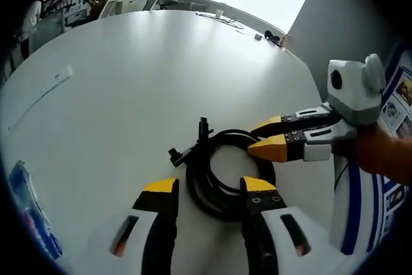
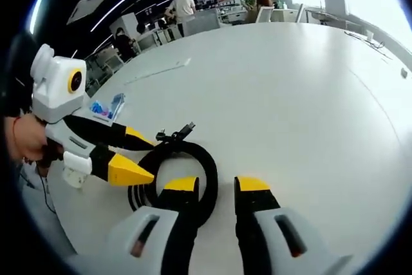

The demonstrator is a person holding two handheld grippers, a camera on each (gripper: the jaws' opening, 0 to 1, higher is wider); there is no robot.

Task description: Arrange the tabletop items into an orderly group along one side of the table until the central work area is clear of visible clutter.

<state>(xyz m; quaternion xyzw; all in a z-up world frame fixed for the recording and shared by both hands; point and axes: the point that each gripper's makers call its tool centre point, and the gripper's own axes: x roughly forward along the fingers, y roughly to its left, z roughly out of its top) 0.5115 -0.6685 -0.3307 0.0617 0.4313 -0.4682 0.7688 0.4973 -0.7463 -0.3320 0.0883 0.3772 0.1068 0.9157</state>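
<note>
Both grippers close in on one coiled black cable (image 1: 222, 172) lying on the white table (image 1: 129, 82), so the step in hand looks like picking up or sliding this coil toward an edge.

In the left gripper view, the left gripper (image 1: 209, 188) sits just at the near rim of the coil with its jaws apart and nothing between them. The right gripper (image 1: 261, 138) comes in from the right, its yellow tips at the coil's far side; the two tips lie close together with a narrow gap, and whether they pinch a strand cannot be told from here. In the right gripper view, the right gripper (image 2: 215, 186) shows its jaws apart, the left one over the coil's rim (image 2: 183, 165).

The next move likely calls for one gripper to straddle the bundled strands and close on them, because a loose coil may spring open if dragged by a single loop.

Counted: one cable coil, one small packet with blue print (image 2: 106, 107) near the table's edge, and one flat pale strip (image 1: 55, 80) further off. Some small dark items (image 1: 270, 35) lie at the far end, too small to count.
</note>
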